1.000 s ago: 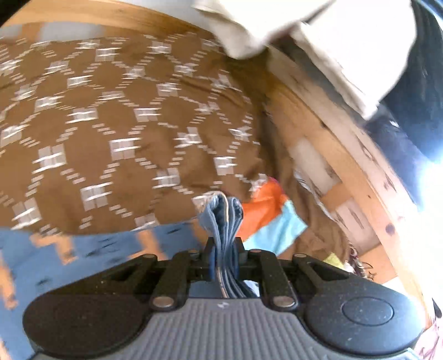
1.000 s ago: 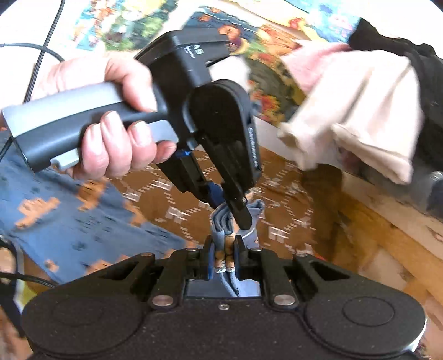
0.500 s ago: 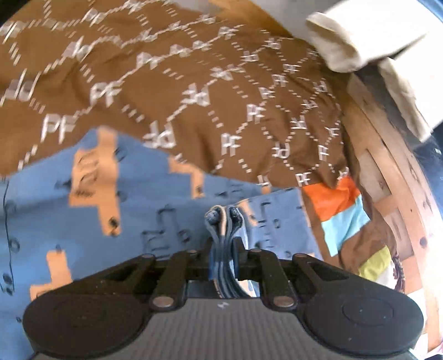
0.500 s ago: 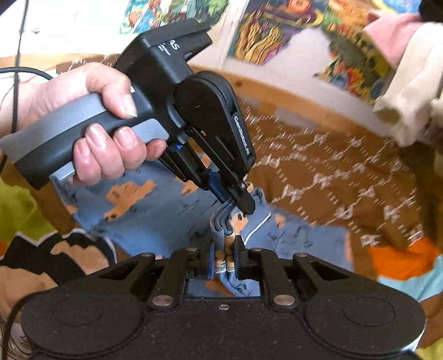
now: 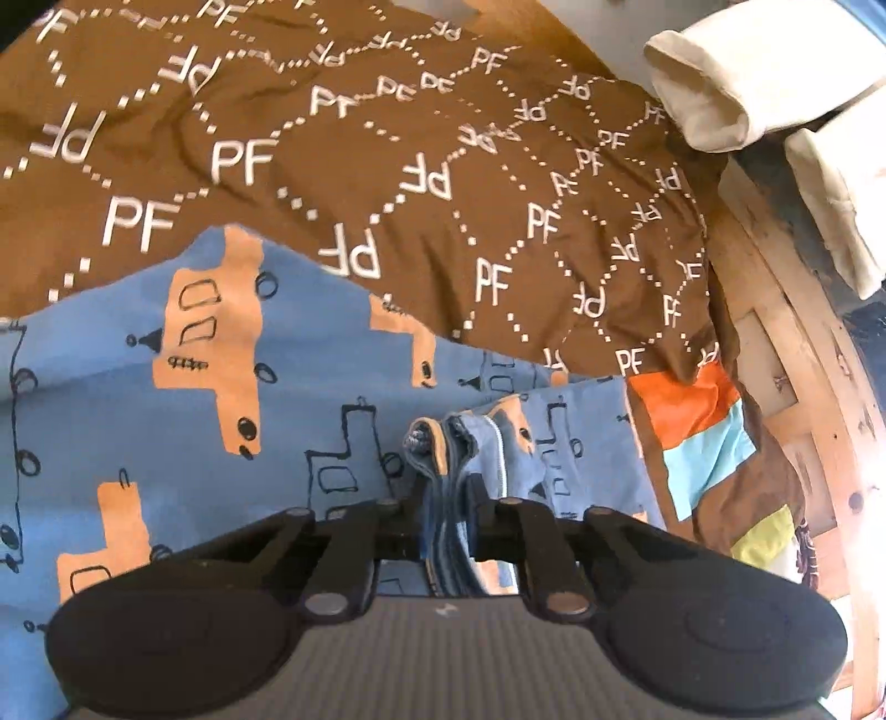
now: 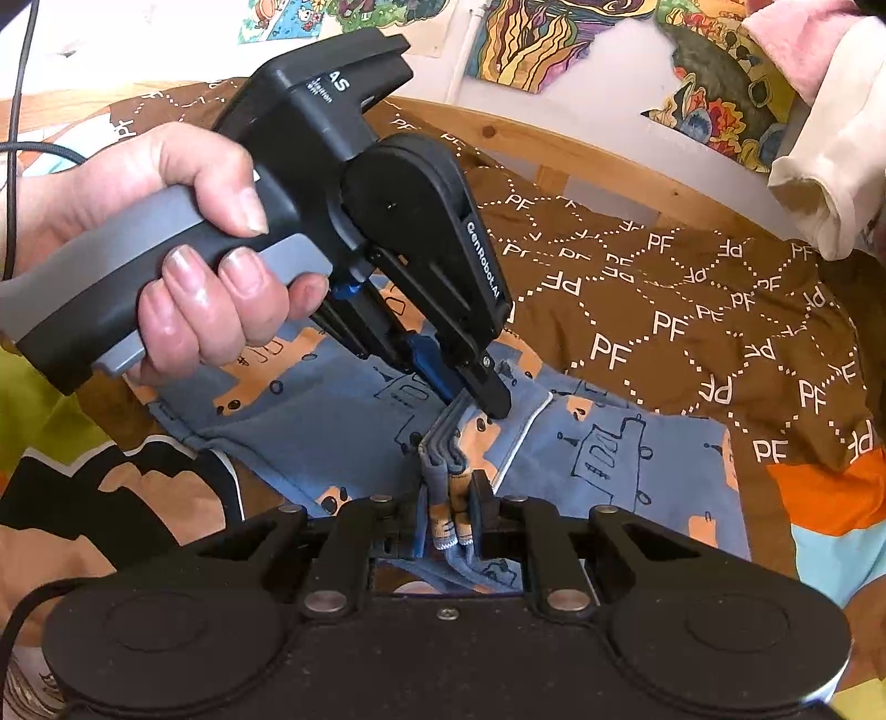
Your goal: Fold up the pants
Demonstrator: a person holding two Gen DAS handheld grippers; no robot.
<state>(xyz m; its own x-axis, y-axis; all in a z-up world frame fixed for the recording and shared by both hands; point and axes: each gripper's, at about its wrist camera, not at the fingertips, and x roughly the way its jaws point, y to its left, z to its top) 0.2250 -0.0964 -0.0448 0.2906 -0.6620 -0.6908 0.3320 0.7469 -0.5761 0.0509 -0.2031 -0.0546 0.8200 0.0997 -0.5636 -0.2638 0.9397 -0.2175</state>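
Observation:
The pants (image 5: pixel 183 421) are light blue with orange vehicle prints and lie on a brown bedspread (image 5: pixel 387 166) with white "PF" marks. My left gripper (image 5: pixel 446 498) is shut on a bunched stack of the pants' edge. My right gripper (image 6: pixel 448 515) is shut on the same bunched edge of the pants (image 6: pixel 609 459), close beside the left gripper (image 6: pixel 487 393), which shows in the right wrist view held in a hand. The pants spread left and right below both grippers.
A wooden bed frame (image 5: pixel 786 343) runs along the right side and the far edge (image 6: pixel 581 149). Cream clothes (image 5: pixel 736 72) hang over the frame at the upper right. Colourful posters (image 6: pixel 554 39) hang on the wall behind. Orange and light-blue patches (image 5: pixel 698 432) mark the bedspread's edge.
Both grippers have come down toward the bed with the bunched edge. More of the pants now lies spread on the bedspread beneath them. Both stay shut.

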